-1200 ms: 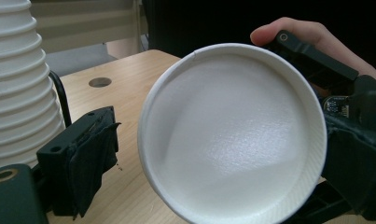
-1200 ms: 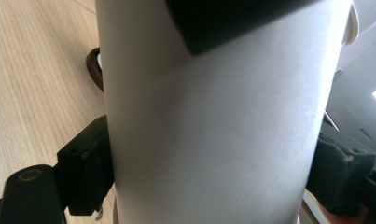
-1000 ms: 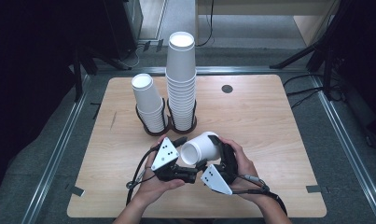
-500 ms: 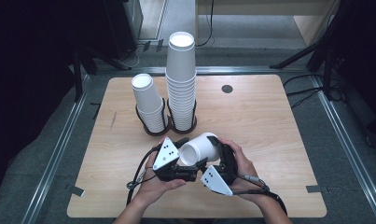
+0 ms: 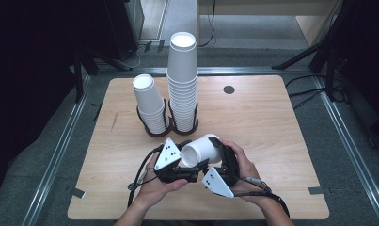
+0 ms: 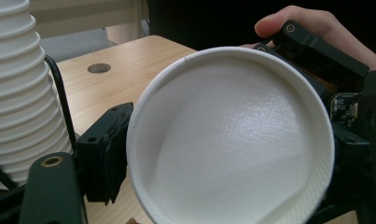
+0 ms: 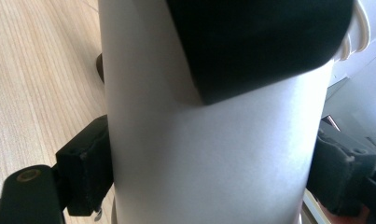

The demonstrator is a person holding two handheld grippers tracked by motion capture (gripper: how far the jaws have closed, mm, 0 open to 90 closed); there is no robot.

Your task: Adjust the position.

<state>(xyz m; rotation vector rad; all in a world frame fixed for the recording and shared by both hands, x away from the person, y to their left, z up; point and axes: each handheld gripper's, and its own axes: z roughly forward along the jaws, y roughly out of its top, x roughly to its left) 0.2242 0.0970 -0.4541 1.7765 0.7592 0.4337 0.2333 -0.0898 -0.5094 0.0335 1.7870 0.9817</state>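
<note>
at the near middle of the wooden counter (image 5: 272, 141), a single white paper cup (image 5: 203, 149) lies sideways between both hands, not yet added to the short stack of white cups (image 5: 150, 106) or the tall stack of white cups (image 5: 182, 80) in the black wire holders beyond. right claw (image 7: 209, 172) is clamped on the cup's wall. left claw (image 6: 223, 186) has just been closing, its jaws pressing the rim.

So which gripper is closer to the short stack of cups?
Left. The left gripper sits just in front of the short stack; the right gripper is further right, holding the loose cup.
</note>
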